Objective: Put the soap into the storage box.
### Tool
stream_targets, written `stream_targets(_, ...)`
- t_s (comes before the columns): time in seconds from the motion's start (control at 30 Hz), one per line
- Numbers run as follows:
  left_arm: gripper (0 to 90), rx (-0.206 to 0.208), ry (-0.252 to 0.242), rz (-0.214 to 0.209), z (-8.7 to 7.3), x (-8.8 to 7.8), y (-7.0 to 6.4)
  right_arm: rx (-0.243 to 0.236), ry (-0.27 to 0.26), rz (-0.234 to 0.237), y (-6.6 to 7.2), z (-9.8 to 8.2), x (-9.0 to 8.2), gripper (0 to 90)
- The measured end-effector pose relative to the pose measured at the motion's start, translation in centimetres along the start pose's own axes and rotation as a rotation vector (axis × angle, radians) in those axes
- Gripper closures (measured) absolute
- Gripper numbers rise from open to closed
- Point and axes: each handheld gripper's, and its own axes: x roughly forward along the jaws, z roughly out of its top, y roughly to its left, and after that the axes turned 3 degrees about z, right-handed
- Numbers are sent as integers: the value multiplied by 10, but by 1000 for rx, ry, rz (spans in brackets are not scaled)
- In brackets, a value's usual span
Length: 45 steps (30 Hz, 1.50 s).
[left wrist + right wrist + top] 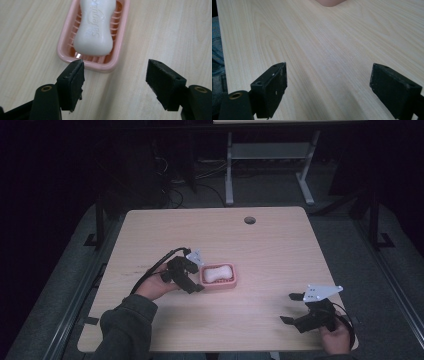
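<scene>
Soap (216, 272), a white waisted bar with raised lettering on its top face, lies lengthwise in a pink ribbed soap dish (232, 283) a little toward nine o'clock of the middle of the wooden table (270, 245). In the left gripper view the bar (96, 27) lies well inside the pink rim (63, 53), and the near end of the dish sits just beyond the black pads (75, 82), one pad close in front of the dish's corner and the other over bare wood at about three o'clock of it. The left gripper (196, 282), held in the person's left hand (155, 287), stands just beside the dish at its nine o'clock side; its jaws are spread apart and released, gripping nothing, with neither soap nor dish between the pads. The right gripper (291, 308), in the right hand (336, 336), sits near the table's front edge at about five o'clock, well apart from the dish. In the right gripper view its jaws (328, 87) are likewise wide apart and empty over bare wood grain, with a pink corner of the dish (329, 3) far off at twelve o'clock. A round cable hole (250, 220) sits near the table's far edge.
</scene>
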Motion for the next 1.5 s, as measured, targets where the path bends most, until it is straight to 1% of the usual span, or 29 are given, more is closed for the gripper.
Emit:
stream_targets(0.03,302,-5,-7,-3,-1,0,-2,3,1,-1,0,0,0,141)
stream_targets(0.1,302,2,-6,-4,-2,0,-4,3,1,-3,0,-1,-1,141)
stream_targets(0.13,302,7,-8,3,-3,0,-4,4,0,-3,0,-1,-1,141)
stream_targets(0.2,302,8,-5,1,-5,0,-6,1,-1,-4,-1,-1,-1,141)
stream_targets(0.3,301,-1,-12,-10,-9,-1,-7,3,0,-1,-1,-1,-1,141)
stream_targets(0.33,301,3,-11,-10,-9,-2,-7,3,1,-1,-1,-1,-1,141)
stream_targets(0.4,299,-1,-14,-7,-12,-2,-9,3,1,-2,0,-1,-1,141)
stream_targets(0.43,298,4,-14,-4,-13,-2,-9,6,1,-2,0,-1,-1,140)
stream_targets(0.47,296,-2,-11,-5,-14,-2,-10,8,1,-4,0,-1,-1,141)
stream_targets(0.5,290,6,-10,1,-15,-3,-11,6,1,-4,-1,-2,-1,141)
stream_targets(0.57,289,-5,-13,-1,-18,-3,-13,8,3,-4,-1,-2,-1,141)
stream_targets(0.6,287,-1,-14,4,-19,-4,-13,8,3,-4,-1,-2,-1,141)
stream_targets(0.63,286,-7,-19,-2,-20,-5,-14,9,3,-4,-1,-2,-1,141)
stream_targets(0.67,286,-8,-24,-5,-22,-6,-14,8,3,-5,-1,-2,-1,141)
stream_targets(0.7,286,-2,-19,-1,-23,-6,-14,8,3,-5,-1,-2,-1,141)
stream_targets(0.87,284,-6,-10,1,-30,-8,-17,7,5,-5,-1,-2,-1,141)
stream_targets(0.93,283,-13,-15,2,-33,-9,-20,10,6,-5,-1,-2,-1,141)
stream_targets(1.0,280,-8,-16,7,-34,-9,-21,10,8,-5,-1,-2,-1,140)
stream_targets(1.07,275,-16,-21,8,-39,-10,-23,9,10,-3,-1,-2,-1,141)
stream_targets(1.13,275,-13,-20,11,-42,-11,-24,9,10,-3,-1,-2,-1,141)
stream_targets(1.17,275,-22,-22,10,-43,-11,-25,9,10,-3,-1,-2,-1,141)
stream_targets(1.23,274,-15,-24,14,-46,-13,-26,8,10,-4,-1,-2,-1,141)
stream_targets(1.27,273,-21,-34,14,-48,-14,-27,8,10,-3,-1,-2,-1,141)
stream_targets(1.3,273,-21,-34,14,-48,-14,-27,10,11,-3,-1,-2,0,141)
stream_targets(1.33,273,-18,-31,17,-51,-15,-28,11,11,-2,-1,-2,0,141)
stream_targets(1.37,273,-26,-40,20,-53,-15,-29,10,12,-2,-1,-2,0,141)
stream_targets(1.4,273,-29,-32,13,-55,-15,-29,10,14,-2,-1,-3,0,141)
stream_targets(1.43,273,-26,-29,16,-57,-15,-30,10,15,-3,-1,-3,0,140)
stream_targets(1.5,273,-40,-39,18,-62,-14,-32,12,17,-4,-1,-3,1,140)
